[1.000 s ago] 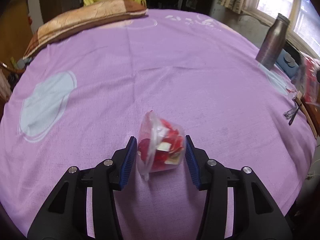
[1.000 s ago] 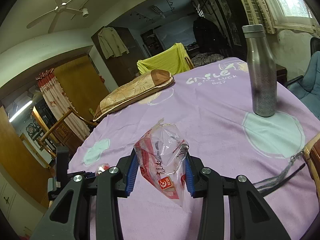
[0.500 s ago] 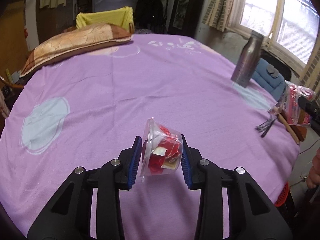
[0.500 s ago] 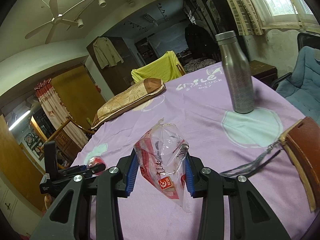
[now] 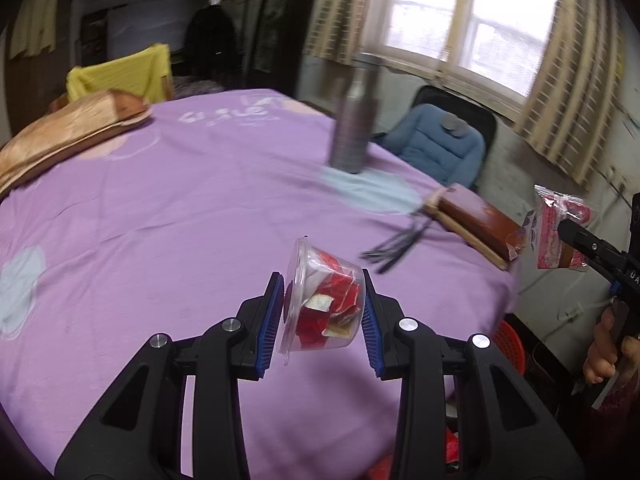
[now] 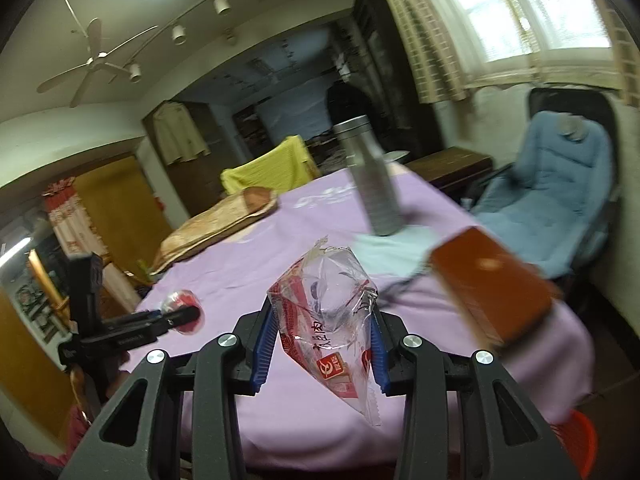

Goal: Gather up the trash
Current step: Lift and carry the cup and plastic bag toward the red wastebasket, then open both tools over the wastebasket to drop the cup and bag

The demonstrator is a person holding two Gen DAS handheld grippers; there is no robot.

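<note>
Left gripper (image 5: 323, 316) jaws clamp the plastic cup (image 5: 320, 308); right gripper (image 6: 322, 338) jaws pinch the wrapper (image 6: 324, 316); the red basket (image 6: 576, 436) sits below the bed (image 5: 160, 208) edge, nearer the right

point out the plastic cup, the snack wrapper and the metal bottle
plastic cup (image 5: 320, 300), left wrist view, on its clear side wall over the red scraps
snack wrapper (image 6: 324, 312), right wrist view, on its crumpled clear middle
metal bottle (image 6: 374, 188), right wrist view, on its body

Motion-blurred bottle (image 5: 354, 128), red basket (image 6: 576, 436) seemingly cropped
</note>
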